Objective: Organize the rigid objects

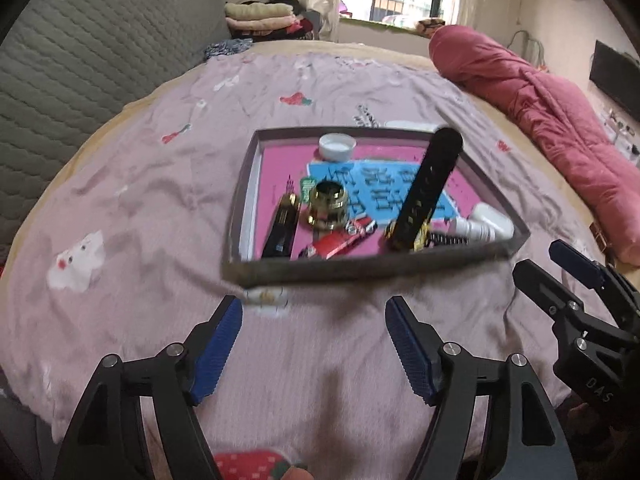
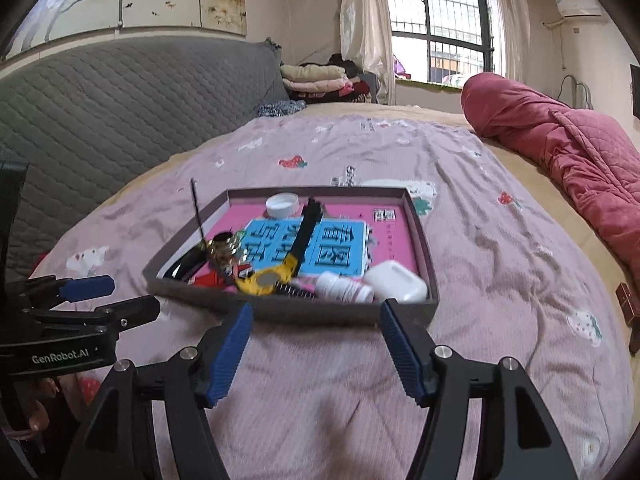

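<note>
Left gripper [image 1: 314,344]: jaws wide apart, nothing between them, over the bedsheet [image 1: 132,208] just short of the tray's near edge. Its side also shows at the left of the right wrist view.

Right gripper [image 2: 316,344]: jaws wide apart, empty, blue pads flanking the near rim of the tray; seen from the side at the right edge of the left wrist view.

Tray [image 2: 288,312]: shallow, dark-walled, pink floor with a blue printed panel, flat on the bed.

Contents, near edge to far:
- white earbud case [image 2: 396,280], near right corner;
- white bottle [image 2: 344,289], lying on its side, long axis along the near edge;
- yellow watch [image 2: 266,280], dial near the near edge, black strap running toward the far edge. In the left wrist view the strap rears up, hiding the dial;
- red packet [image 1: 340,242];
- brass cup [image 1: 329,204], clear only in the left wrist view;
- black-and-gold tube [image 1: 282,228], long axis near-to-far, by the left wall;
- white cap [image 1: 337,146], far edge.

Red quilt [image 2: 560,152]: rolled, far right side of the bed.
</note>
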A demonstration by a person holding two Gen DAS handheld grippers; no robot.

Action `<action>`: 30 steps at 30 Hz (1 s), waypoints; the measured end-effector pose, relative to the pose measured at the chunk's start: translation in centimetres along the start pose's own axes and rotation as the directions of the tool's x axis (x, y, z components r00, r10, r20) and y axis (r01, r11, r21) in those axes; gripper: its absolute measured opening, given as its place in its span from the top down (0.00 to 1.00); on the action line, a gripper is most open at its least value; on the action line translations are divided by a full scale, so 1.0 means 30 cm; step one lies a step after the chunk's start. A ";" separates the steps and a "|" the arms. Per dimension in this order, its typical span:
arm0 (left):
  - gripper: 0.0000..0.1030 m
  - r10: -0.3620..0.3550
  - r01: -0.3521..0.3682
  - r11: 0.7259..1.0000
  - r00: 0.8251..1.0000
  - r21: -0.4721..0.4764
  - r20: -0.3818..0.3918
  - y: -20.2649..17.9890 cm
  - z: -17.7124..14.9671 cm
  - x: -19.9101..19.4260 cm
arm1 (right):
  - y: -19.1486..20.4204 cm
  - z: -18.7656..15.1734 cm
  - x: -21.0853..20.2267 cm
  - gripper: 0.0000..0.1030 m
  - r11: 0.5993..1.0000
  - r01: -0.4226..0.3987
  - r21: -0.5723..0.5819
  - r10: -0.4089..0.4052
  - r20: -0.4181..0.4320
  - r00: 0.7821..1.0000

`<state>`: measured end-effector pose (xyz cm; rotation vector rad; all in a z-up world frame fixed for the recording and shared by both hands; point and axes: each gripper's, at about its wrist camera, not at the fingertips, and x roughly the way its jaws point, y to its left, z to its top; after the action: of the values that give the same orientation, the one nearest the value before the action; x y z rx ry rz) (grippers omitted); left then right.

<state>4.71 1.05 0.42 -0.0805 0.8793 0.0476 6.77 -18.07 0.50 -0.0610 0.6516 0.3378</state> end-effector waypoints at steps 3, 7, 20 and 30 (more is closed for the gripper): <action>0.27 0.005 -0.005 1.000 1.000 0.002 -0.004 -0.008 -0.022 -0.030 | 0.004 -0.021 -0.026 0.36 1.000 0.007 0.012 -0.007 -0.010 1.000; 0.27 0.005 -0.005 1.000 1.000 -0.008 -0.003 -0.012 -0.041 -0.073 | 0.009 -0.042 -0.074 0.36 0.997 0.074 0.017 -0.074 0.007 0.997; 0.27 0.012 -0.012 1.000 1.000 0.019 0.022 -0.025 -0.094 -0.117 | 0.048 -0.069 -0.128 0.36 0.995 0.090 -0.031 -0.090 0.014 0.996; 0.27 0.012 -0.012 1.000 1.000 -0.007 -0.001 0.000 -0.115 -0.062 | 0.017 -0.078 -0.116 0.36 0.997 0.053 0.055 -0.051 -0.028 0.998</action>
<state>0.87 0.71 -0.35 -0.0819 0.8804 0.0615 2.63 -18.97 0.76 -0.0289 0.6839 0.2689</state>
